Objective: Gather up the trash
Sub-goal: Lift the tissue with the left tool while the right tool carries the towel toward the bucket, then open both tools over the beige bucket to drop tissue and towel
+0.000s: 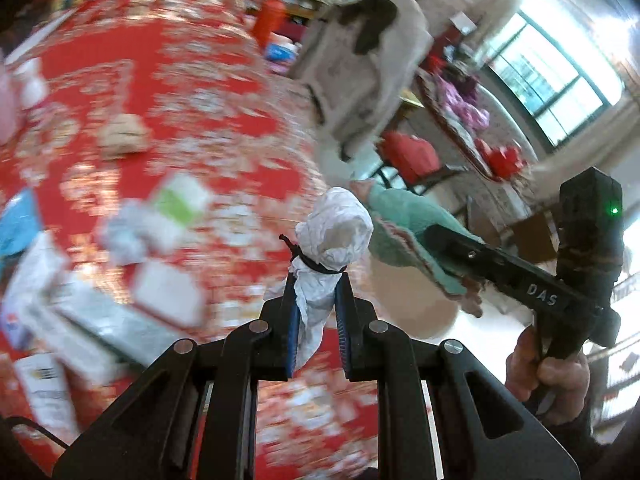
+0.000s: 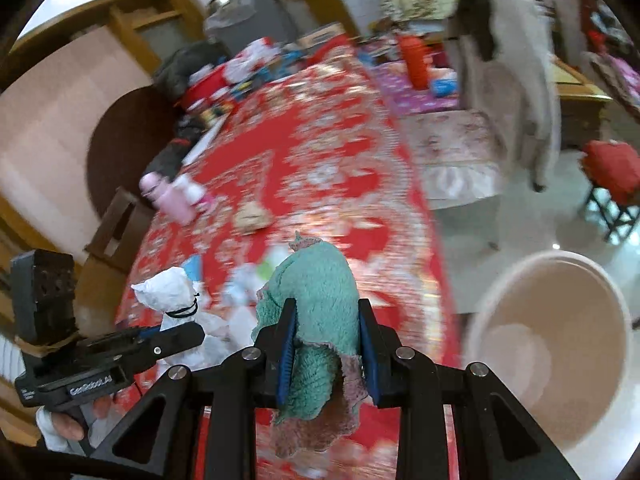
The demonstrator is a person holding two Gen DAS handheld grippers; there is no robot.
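My left gripper (image 1: 316, 280) is shut on a crumpled white paper wad (image 1: 334, 228) tied with a black band, held above the red patterned tablecloth (image 1: 192, 92). My right gripper (image 2: 327, 312) is shut on a green towel (image 2: 316, 292) with a pink frayed edge. The towel also shows in the left wrist view (image 1: 404, 224), and the paper wad in the right wrist view (image 2: 172, 292). A pale round bin (image 2: 556, 344) stands on the floor to the right of the table, below the right gripper's right side. More white and green scraps (image 1: 160, 216) lie on the cloth, blurred.
A pink bottle (image 2: 172, 200) and a tan object (image 2: 250, 216) lie on the table. Boxes and packets (image 1: 72, 312) sit at its near left. A chair draped with a white garment (image 2: 516, 92), a red stool (image 2: 612, 172) and a red bottle (image 2: 414, 60) stand beyond.
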